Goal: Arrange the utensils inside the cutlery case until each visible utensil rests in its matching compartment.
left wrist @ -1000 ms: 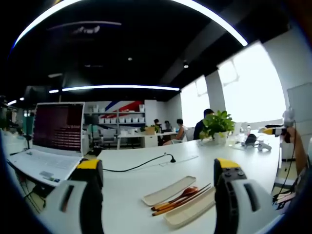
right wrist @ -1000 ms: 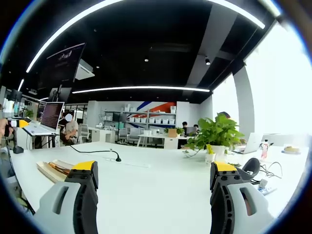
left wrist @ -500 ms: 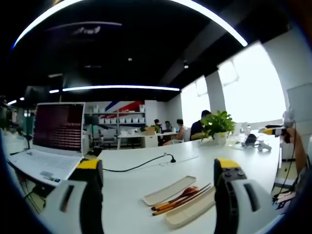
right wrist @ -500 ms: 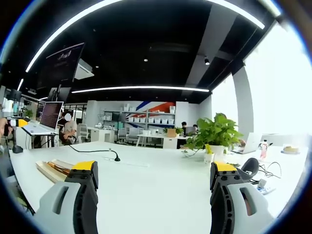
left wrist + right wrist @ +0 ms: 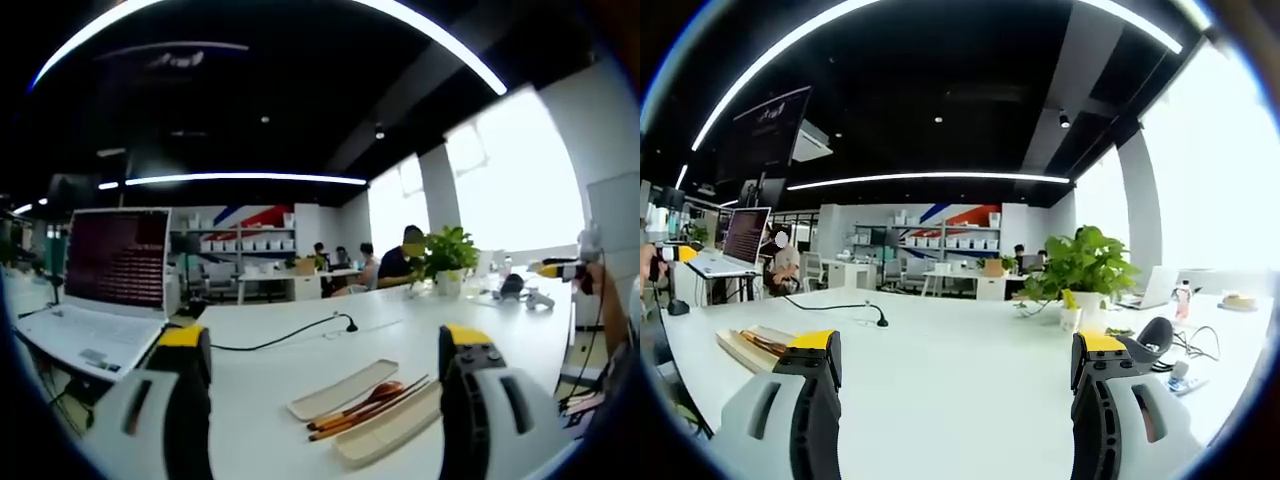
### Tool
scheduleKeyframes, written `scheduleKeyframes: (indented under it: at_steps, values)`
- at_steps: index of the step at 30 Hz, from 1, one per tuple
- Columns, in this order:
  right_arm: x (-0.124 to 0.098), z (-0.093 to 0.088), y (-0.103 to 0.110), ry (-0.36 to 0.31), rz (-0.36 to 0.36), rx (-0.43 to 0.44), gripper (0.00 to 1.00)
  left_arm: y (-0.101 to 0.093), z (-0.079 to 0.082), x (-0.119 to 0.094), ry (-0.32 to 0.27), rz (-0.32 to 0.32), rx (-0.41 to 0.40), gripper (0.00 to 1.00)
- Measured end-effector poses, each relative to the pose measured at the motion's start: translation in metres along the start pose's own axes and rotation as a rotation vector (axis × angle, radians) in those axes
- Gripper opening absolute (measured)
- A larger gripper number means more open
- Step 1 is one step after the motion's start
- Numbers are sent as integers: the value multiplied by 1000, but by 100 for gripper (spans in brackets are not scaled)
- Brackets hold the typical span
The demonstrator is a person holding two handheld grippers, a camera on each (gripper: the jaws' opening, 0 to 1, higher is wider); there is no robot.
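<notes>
On the white table [image 5: 300, 375], between the raised jaws of the left gripper [image 5: 325, 400], lies the cutlery case: its lid [image 5: 345, 390] and its tray [image 5: 392, 428] rest side by side, apart, with a wooden spoon [image 5: 378, 393] and a pair of chopsticks [image 5: 365, 412] lying in the gap between the two halves, on bare tabletop by the look of it, though the low angle makes that uncertain. Left jaws stand spread wide, holding nothing. Right gripper [image 5: 950, 400] also spread and empty; in its view the same case [image 5: 752, 347] sits low at the far left, well apart from its jaws. A black cable [image 5: 290, 335] trails across the table beyond the lid; an open laptop [image 5: 105, 290] stands to the left; a potted plant [image 5: 1080, 275] and a computer mouse [image 5: 1155, 335] sit off to the right. Judged risks: the chopsticks are thin and lie flat, so wide jaws closing from a shallow angle could skid them away or pinch both with the spoon together. A nudge against the light lid or tray might slide either half, and a push toward the near edge could send utensils off the table. Compartment shapes inside the tray cannot be made out from here, so a mismatch of utensil and slot is possible.
</notes>
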State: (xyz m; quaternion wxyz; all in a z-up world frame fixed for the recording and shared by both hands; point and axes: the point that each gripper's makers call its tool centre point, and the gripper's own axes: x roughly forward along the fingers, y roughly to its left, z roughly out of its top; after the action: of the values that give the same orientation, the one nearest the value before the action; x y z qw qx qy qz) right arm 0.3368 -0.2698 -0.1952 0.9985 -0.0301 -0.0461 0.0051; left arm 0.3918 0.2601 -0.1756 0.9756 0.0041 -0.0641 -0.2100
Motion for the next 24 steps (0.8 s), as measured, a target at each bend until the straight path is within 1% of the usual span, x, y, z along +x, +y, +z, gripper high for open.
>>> scheduleKeyframes:
  at_steps: [4,8,12,16,18,19,20,22,24]
  values:
    - [-1,-2,1,13,9,0,99,2,2,-1,-5,4,-2,100]
    - [-2,-1,0,8,3,7,99,3,2,-1,-5,5,-8,100]
    - [-3,0,5,0,20,11,99,1,1,-2,-3,0,-16,100]
    - [-2,9,16,-31,52,4,99,-1,-1,-2,-1,-9,-24,100]
    - [-1,16,23,-84,83,34,98,-1,-2,-2,5,-6,-26,100]
    - [-1,14,28,-77,112,55,97,-1,-3,-2,7,-6,-29,100]
    - [1,12,30,-66,126,61,98,-1,-3,-3,7,-8,-30,100]
    - [7,11,33,-52,139,57,98,-4,-5,-3,11,-23,-32,100]
    - [13,15,41,-51,166,39,99,-7,-5,-3,10,-31,-44,100]
